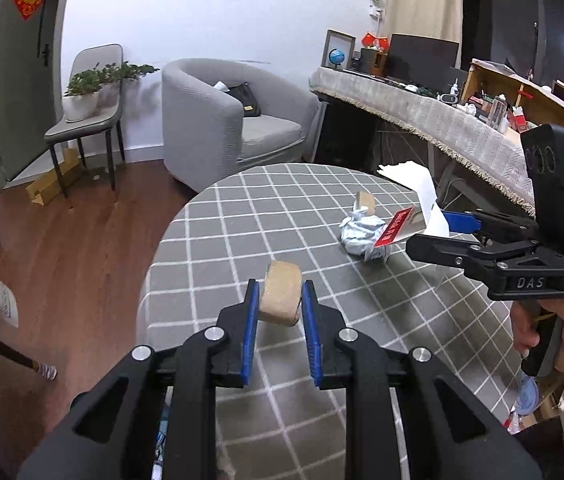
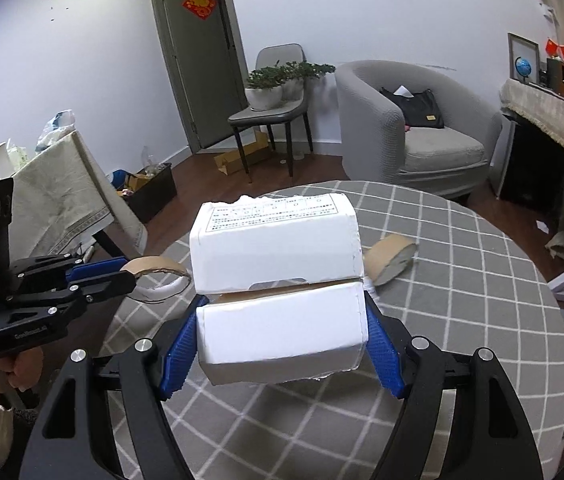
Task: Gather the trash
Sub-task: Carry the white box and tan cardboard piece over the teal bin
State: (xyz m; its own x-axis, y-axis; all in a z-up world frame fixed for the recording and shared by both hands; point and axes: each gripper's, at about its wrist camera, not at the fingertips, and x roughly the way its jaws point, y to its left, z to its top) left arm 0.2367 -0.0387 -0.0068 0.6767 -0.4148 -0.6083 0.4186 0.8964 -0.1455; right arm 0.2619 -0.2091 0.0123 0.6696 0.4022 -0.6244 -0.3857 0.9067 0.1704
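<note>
While both claws hang over the round table [image 1: 242, 216], each carries a piece of trash. Left gripper [image 1: 280, 300]: blue pads clamped together on a flattened brown cardboard ring [image 1: 281, 298], held clear above the checked cloth. In the right wrist view the same ring [image 2: 158, 270] sticks out past the left gripper [image 2: 122, 270] at left. Right gripper [image 2: 282, 344]: jaws spread wide, pads pressing both sides of a white carton [image 2: 282, 280], torn at the top, printed label facing up. From the left view the carton [image 1: 414, 200] shows a red strip.

On the table: a crumpled silver-white wad [image 1: 362, 234], with a second cardboard ring [image 1: 365, 201] just behind it; the right view shows that ring [image 2: 392, 258] beside the carton.

Beyond the table: grey armchair [image 1: 222, 120] with a black bag [image 1: 248, 100], chair bearing potted plants [image 1: 86, 92].
</note>
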